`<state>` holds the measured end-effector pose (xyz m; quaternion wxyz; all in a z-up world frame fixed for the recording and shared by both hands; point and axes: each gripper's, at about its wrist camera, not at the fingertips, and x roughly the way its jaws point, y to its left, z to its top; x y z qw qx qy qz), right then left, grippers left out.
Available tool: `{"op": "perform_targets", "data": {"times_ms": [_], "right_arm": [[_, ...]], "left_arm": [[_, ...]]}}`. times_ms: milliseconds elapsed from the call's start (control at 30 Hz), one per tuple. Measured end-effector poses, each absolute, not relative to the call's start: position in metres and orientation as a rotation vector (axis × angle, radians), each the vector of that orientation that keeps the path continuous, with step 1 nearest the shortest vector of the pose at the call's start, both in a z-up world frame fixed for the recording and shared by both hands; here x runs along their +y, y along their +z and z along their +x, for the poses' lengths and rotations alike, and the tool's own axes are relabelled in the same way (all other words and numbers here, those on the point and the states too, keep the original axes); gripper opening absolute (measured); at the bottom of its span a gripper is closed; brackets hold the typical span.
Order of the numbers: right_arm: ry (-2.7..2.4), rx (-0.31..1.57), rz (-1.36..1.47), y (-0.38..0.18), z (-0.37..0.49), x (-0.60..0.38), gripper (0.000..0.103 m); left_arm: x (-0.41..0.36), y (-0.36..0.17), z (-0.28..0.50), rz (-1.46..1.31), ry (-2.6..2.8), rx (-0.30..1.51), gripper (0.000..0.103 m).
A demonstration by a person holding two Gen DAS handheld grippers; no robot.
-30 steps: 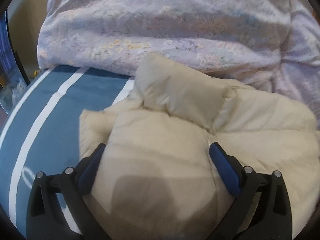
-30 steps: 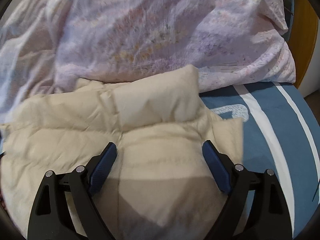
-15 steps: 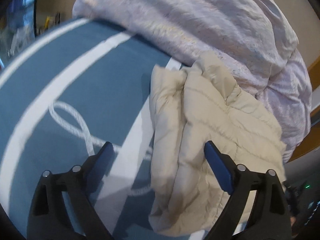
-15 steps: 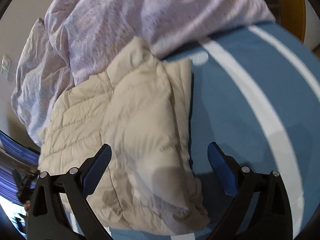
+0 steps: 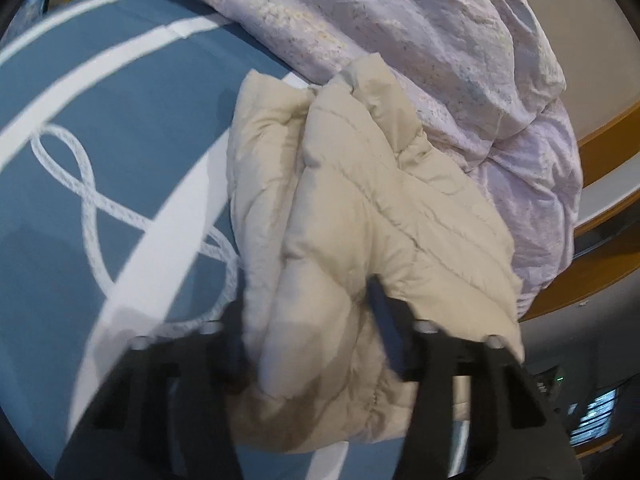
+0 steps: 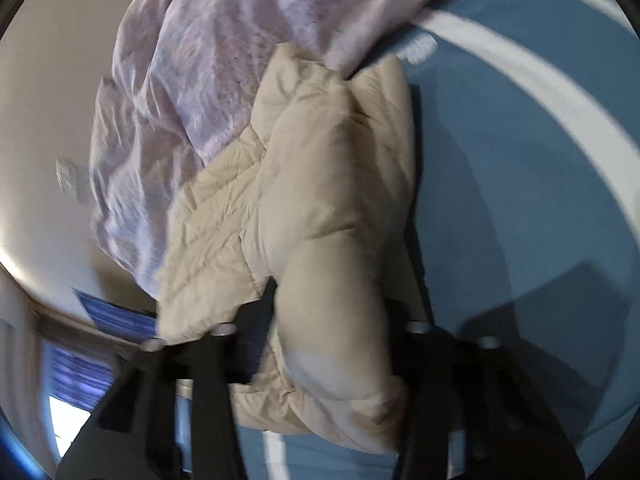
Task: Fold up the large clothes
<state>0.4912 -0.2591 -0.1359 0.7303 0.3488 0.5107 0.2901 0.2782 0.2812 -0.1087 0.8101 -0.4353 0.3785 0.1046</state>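
Observation:
A cream quilted puffer jacket (image 5: 360, 208) lies folded on a blue bedspread with white stripes (image 5: 100, 128), its collar end against a lilac duvet. My left gripper (image 5: 310, 332) has its jaws closing on the jacket's near left side, and a thick fold bulges between the pads. In the right wrist view the same jacket (image 6: 320, 184) fills the middle. My right gripper (image 6: 328, 320) is closing on its near right side, with the padding squeezed between the fingers. The fingertips are blurred and partly sunk into the fabric.
A crumpled lilac floral duvet (image 5: 420, 48) is heaped behind the jacket, also seen in the right wrist view (image 6: 208, 80). The blue bedspread (image 6: 540, 200) stretches out beside the jacket. A wooden bed frame edge (image 5: 600, 208) and a pale wall (image 6: 44, 100) border the bed.
Both grippers swung out from over the jacket's middle to its two sides and rolled. Their jaws went from wide apart to closed in on the jacket's near edge.

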Motion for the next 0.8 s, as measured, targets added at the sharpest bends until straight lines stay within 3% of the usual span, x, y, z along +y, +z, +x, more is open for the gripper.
{"op": "perform_targets", "data": {"times_ms": [100,200,433,800], "right_arm": [[0.666,1.11,0.84,-0.135,0.486,-0.26,0.025],[0.704,1.084,0.836,-0.119,0.475,-0.254,0.021],[0.808,1.057,0.767,-0.086,0.435,-0.233,0.019],[0.853,1.125,0.745,-0.098,0.369,-0.212,0.019]], "left_arm": [[0.286,-0.107,0.272,-0.987,0.184,0.766,0.021],[0.289,-0.093,0.261,-0.963,0.177,0.733,0.016],[0.307,-0.063,0.215,-0.933,0.182,0.683,0.016],[0.324,-0.059,0.141,-0.91,0.198,0.715,0.016]]}}
